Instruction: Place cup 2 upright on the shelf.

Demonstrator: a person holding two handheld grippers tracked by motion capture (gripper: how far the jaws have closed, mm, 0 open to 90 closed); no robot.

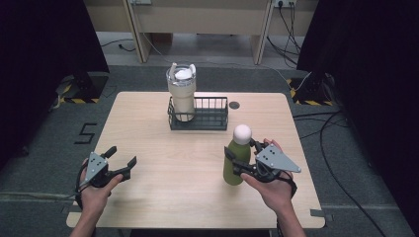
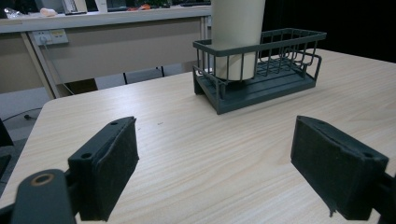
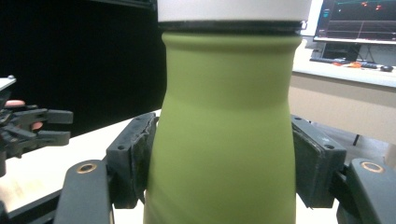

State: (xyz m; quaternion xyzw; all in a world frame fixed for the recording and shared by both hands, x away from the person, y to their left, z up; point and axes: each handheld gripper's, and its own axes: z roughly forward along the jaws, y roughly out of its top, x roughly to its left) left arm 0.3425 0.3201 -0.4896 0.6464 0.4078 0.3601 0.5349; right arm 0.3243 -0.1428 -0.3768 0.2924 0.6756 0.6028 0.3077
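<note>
Two grippers over a wooden table (image 1: 163, 163). Right gripper (image 1: 243, 159) pinches a green bottle (image 1: 237, 160) with a white cap at mid-body, both pads pressed to its sides; the bottle stands upright at the table's right front, well apart from the rack. Left gripper (image 1: 120, 159) at left front, jaws spread wide, nothing between them. Wire rack (image 1: 210, 117) at the far middle holds a cream tumbler (image 1: 181, 91) in its left end. No readable label on bottle or tumbler. Floor marking left of the table reads "5" (image 1: 85, 133).
</note>
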